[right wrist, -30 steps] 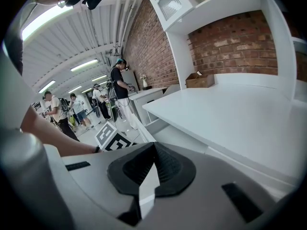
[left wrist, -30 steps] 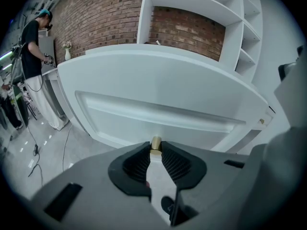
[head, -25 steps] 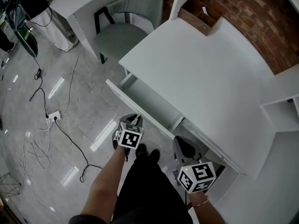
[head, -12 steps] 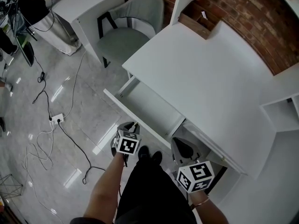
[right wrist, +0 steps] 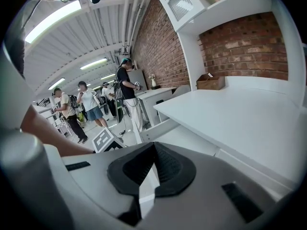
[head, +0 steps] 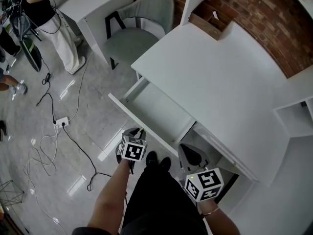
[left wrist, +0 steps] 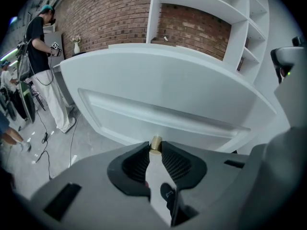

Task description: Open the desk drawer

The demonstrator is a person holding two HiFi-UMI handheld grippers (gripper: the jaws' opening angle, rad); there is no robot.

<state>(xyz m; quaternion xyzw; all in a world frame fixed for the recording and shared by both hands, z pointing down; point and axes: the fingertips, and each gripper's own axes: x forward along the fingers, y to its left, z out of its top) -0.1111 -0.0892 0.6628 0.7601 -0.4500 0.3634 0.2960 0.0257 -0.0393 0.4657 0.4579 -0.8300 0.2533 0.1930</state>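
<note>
The white desk point(head: 220, 77) has its drawer point(head: 159, 109) pulled out toward me, and the inside looks empty. In the head view my left gripper point(head: 141, 131) is at the middle of the drawer front point(head: 128, 115). The left gripper view shows the left gripper point(left wrist: 154, 149) shut on the small brass knob point(left wrist: 155, 143) of the drawer front point(left wrist: 158, 114). My right gripper point(head: 188, 150) hangs below the desk edge, right of the drawer. Its jaws point(right wrist: 153, 146) are shut with nothing between them, and the open drawer point(right wrist: 184, 139) lies ahead of it.
A grey chair point(head: 139, 21) stands beyond the desk's far left corner. Cables and a power strip point(head: 57, 123) lie on the glossy floor at left. A person point(head: 54, 18) stands by another white table. A wooden box point(head: 205, 21) sits at the desk's back. White shelves point(head: 293, 116) are at right.
The drawer has slid a little further out of the desk, drawn by my left gripper on the knob. The right gripper has stayed about where it was.
</note>
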